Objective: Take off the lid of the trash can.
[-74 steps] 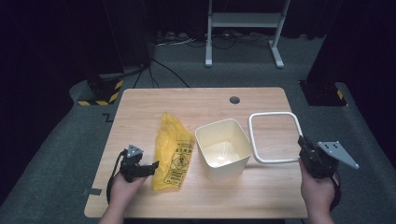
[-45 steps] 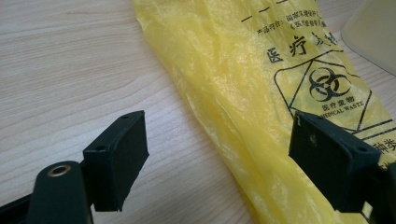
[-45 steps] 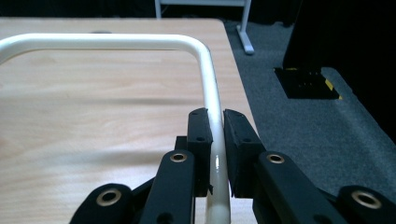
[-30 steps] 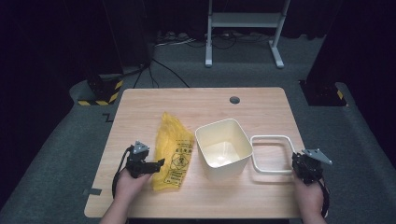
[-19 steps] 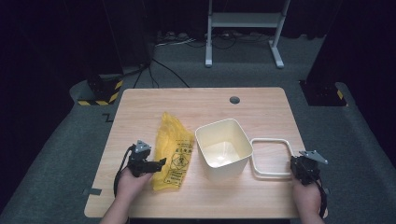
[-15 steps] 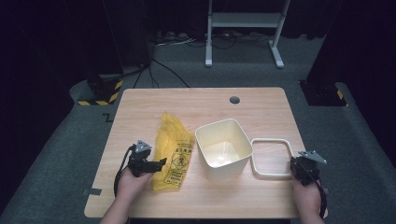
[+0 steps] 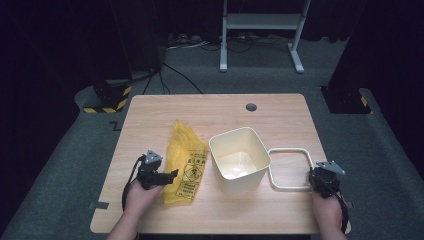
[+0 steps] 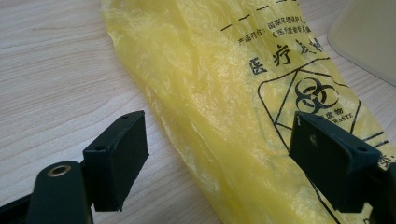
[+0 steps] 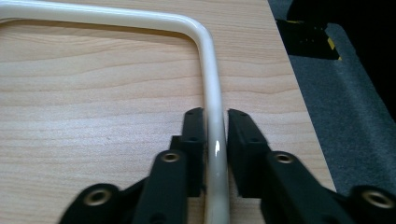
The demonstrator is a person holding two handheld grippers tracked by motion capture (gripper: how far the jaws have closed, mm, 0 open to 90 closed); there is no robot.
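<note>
A yellow biohazard waste bag [image 7: 186, 160] lies flat on the wooden table [image 7: 210, 107], left of an open cream plastic bin [image 7: 239, 159]. My left gripper [image 7: 172, 175] rests at the bag's left edge. Its jaws stand wide open, with the bag [image 8: 224, 93] on the table between them. A cream rectangular ring [image 7: 290, 149] lies flat on the table to the right of the bin. My right gripper [image 9: 215, 116] has the ring's near bar [image 9: 208, 70] between its jaws. They have just been opening, and a thin gap shows at the right pad.
The right gripper [image 7: 315, 176] sits close to the table's right edge, with grey carpet beyond. A round cable hole [image 7: 251, 107] is at the table's back. A corner of the bin [image 8: 369, 37] shows in the left gripper view. A white metal frame [image 7: 260, 30] stands behind the table.
The ring, held raised at the right earlier, has come down flat on the table beside the bin, and the right hand has sunk with it. The left hand has kept still.
</note>
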